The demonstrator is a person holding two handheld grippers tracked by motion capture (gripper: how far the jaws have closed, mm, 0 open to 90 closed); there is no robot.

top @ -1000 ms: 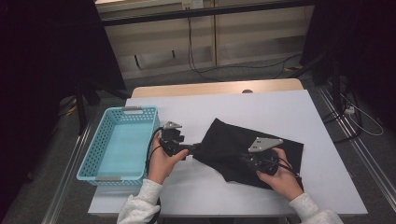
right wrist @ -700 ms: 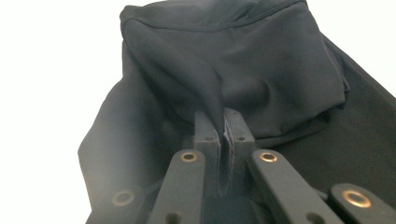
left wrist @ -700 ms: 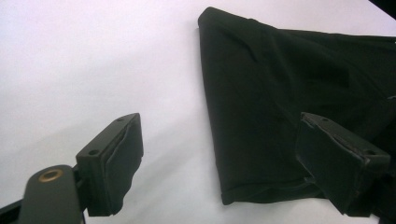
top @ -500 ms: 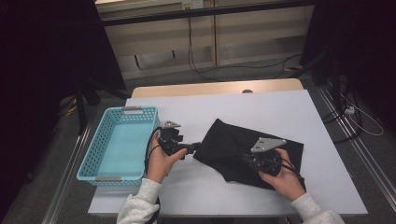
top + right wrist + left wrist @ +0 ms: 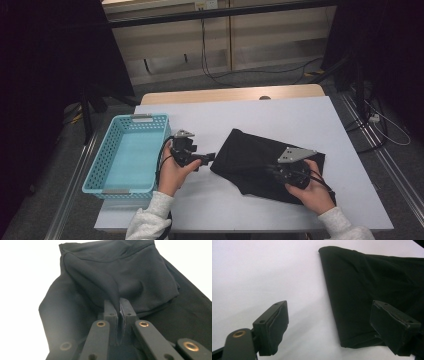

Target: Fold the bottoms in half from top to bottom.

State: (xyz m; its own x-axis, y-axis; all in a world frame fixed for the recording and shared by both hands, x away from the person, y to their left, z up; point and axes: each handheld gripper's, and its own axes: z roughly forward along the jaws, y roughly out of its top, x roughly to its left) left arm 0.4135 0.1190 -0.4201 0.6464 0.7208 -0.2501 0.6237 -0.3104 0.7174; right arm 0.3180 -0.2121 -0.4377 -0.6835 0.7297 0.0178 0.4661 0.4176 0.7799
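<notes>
Cloth, black and folded, lies on the white bench with its long axis slanting from our left tongs toward the right edge. Our right tongs pinch a raised fold near its middle; the left tongs stand wide just beside its near corner. A blue basket sits farther left; grey floor lies beyond.

left gripper held level in left hand, jaws spread wide, right gripper low, jaws pinched together, gripped by right hand
</notes>
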